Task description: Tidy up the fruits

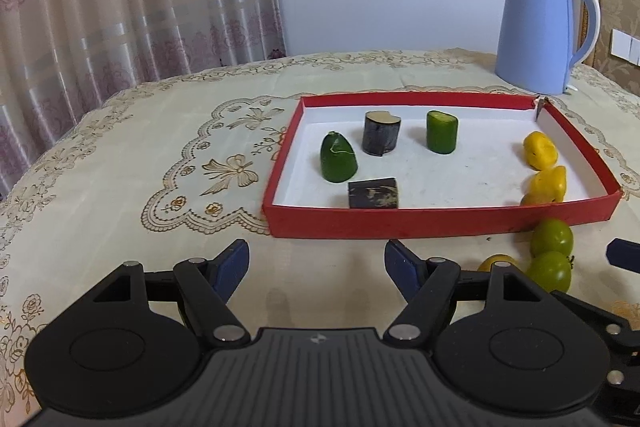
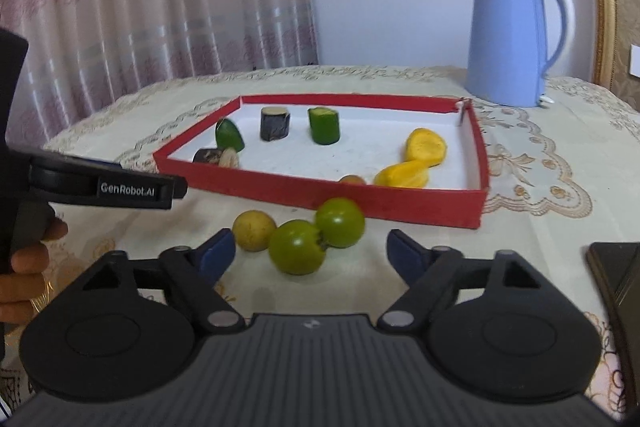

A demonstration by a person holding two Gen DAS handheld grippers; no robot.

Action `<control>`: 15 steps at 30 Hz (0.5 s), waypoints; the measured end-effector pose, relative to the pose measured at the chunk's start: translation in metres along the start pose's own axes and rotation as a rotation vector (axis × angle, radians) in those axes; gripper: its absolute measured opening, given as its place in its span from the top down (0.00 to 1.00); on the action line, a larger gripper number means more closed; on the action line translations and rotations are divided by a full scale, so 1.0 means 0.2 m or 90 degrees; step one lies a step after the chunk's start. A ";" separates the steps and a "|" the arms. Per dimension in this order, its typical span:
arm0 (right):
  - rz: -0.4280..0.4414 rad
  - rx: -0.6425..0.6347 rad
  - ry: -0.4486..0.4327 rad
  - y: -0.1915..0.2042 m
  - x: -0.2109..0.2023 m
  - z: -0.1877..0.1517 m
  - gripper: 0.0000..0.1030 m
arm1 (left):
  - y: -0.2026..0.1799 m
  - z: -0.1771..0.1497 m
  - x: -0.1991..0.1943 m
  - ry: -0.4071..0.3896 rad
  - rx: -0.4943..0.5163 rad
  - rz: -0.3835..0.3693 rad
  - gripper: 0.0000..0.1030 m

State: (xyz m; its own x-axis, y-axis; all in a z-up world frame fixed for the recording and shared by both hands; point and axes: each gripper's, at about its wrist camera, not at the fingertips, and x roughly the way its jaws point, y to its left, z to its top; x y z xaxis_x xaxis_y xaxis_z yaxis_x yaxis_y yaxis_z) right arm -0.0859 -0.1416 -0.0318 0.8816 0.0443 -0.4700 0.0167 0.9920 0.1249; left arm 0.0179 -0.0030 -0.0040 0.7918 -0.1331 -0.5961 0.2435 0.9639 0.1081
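- The right tool (image 2: 310, 253) stands with its jaws apart and nothing between the blue pads; the nearer green tomato (image 2: 297, 247) sits just ahead of the gap, a little left of its midline, resting on the counter (image 2: 532, 227).
- A second green tomato (image 2: 340, 222) touches the first on its far right side, the two lying on a slant towards the red tray (image 2: 320, 193). A small yellow fruit (image 2: 254, 230) sits just left of the pair, close to the left pad.
- These fruits are round, so no long axis matters; what matters, I judge, is that the neighbours crowd the near tomato on both sides, and the pads have to slip in without nudging them.
- The left tool (image 1: 317, 263) is also open and empty, aimed at bare counter before the tray's near wall. The same tomatoes lie well off to its right (image 1: 551, 237), so the right hand is clearly nearer to them.
- Inside the tray: two green cut pieces (image 1: 338, 163), two dark pieces (image 1: 381, 137) and two yellow pieces (image 1: 540, 149), the yellow ones by the right wall.
- The right view shows the pale cut end of the lying dark piece and a small orange-brown fruit (image 2: 352, 180) behind the tray's near wall; the left view shows neither. It also shows the person's hand (image 2: 28, 267) on the left tool's handle.
- The left view shows the tray floor more fully. A blue kettle (image 1: 536, 31) stands beyond the tray.
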 end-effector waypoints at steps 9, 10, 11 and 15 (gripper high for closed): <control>0.007 -0.002 0.044 0.02 0.08 0.00 0.64 | 0.00 -0.03 0.01 0.008 0.004 -0.010 0.28; 0.008 -0.002 0.049 0.02 0.10 0.00 0.67 | 0.00 -0.03 0.01 0.010 0.004 -0.011 0.28; 0.012 0.001 0.052 0.02 0.10 0.00 0.67 | 0.00 -0.03 0.02 0.011 0.003 -0.012 0.28; 0.014 0.001 0.055 0.02 0.12 0.00 0.68 | 0.01 -0.03 0.02 0.012 0.000 -0.014 0.28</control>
State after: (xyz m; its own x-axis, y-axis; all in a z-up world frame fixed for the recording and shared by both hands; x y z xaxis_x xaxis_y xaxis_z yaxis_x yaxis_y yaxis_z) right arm -0.0644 -0.1356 -0.0420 0.8376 0.0760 -0.5410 -0.0009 0.9905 0.1378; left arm 0.0176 -0.0001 -0.0113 0.7758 -0.1502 -0.6128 0.2608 0.9607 0.0947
